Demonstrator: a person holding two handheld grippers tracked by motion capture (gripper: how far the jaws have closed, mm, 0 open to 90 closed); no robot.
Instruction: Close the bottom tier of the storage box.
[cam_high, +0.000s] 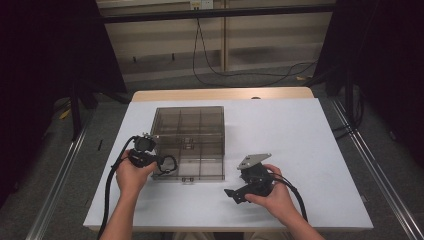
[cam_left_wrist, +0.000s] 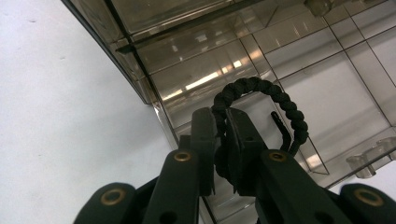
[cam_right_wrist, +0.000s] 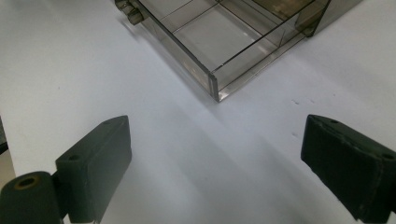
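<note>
Left gripper (cam_left_wrist: 219, 140) clamps a black braided bracelet (cam_left_wrist: 261, 100) over the near-left corner of the smoky compartment box (cam_high: 187, 142). Risk: the loop snags a divider or drops outside. Right gripper (cam_right_wrist: 215, 158), jaws wide and empty, rests on the surface (cam_high: 300, 130).

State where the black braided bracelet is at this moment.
The black braided bracelet is clamped between the jaws of the left gripper, held over the near-left corner of the clear compartment box, left of the table's middle in the high view.

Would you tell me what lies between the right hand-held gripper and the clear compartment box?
Only bare white table, as the right gripper view shows, up to the box.
</note>
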